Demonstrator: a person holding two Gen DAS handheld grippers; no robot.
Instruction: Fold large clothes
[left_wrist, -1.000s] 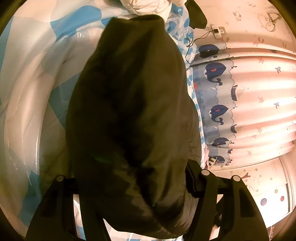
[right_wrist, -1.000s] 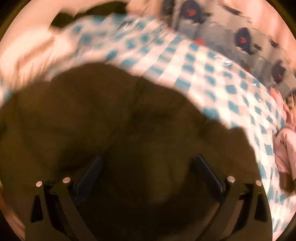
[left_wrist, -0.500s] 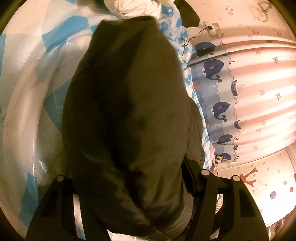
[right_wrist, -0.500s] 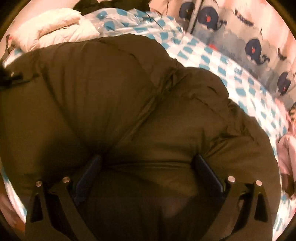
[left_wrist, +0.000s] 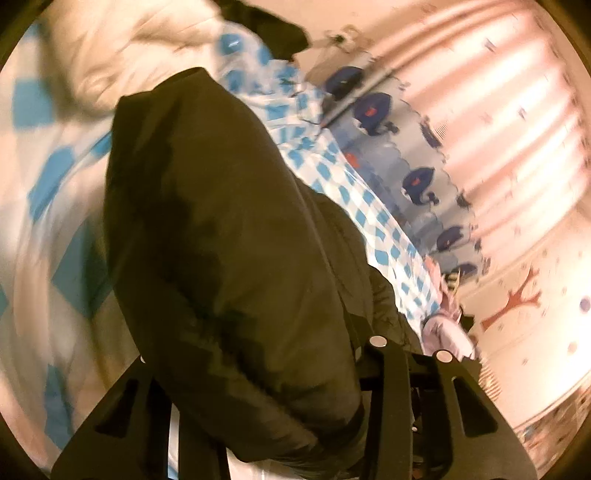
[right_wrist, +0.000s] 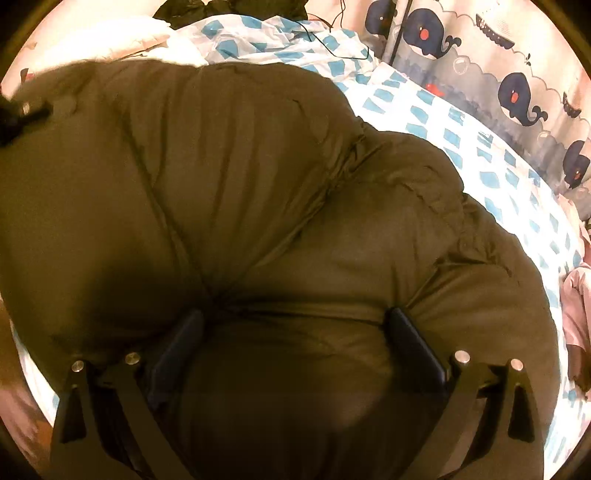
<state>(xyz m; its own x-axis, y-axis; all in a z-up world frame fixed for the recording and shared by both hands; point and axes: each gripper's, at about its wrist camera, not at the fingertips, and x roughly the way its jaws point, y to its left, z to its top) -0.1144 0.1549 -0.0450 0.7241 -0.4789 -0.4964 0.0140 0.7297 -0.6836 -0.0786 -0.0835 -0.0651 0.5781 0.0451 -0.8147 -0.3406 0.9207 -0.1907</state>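
A large dark olive padded jacket (right_wrist: 258, 192) lies bunched on a bed with a blue-and-white checked sheet (right_wrist: 480, 158). My right gripper (right_wrist: 295, 321) has its jaws wide apart with a thick fold of the jacket between them; the fingertips (right_wrist: 402, 325) press into the fabric. In the left wrist view the jacket (left_wrist: 229, 229) hangs as a long bundle over my left gripper (left_wrist: 258, 369) and hides the fingertips; the jaws seem closed on the jacket's lower edge. The left view is blurred.
A white pillow or duvet (left_wrist: 122, 48) lies at the bed's head, with a black garment (right_wrist: 229, 7) beyond it. A whale-print curtain (right_wrist: 517, 85) runs along the far side. Pink clothing (right_wrist: 578, 295) lies at the right edge.
The left gripper has swung with the jacket, so more of the bed and curtain shows to its right. The right view has steadied over the jacket, which now fills it.
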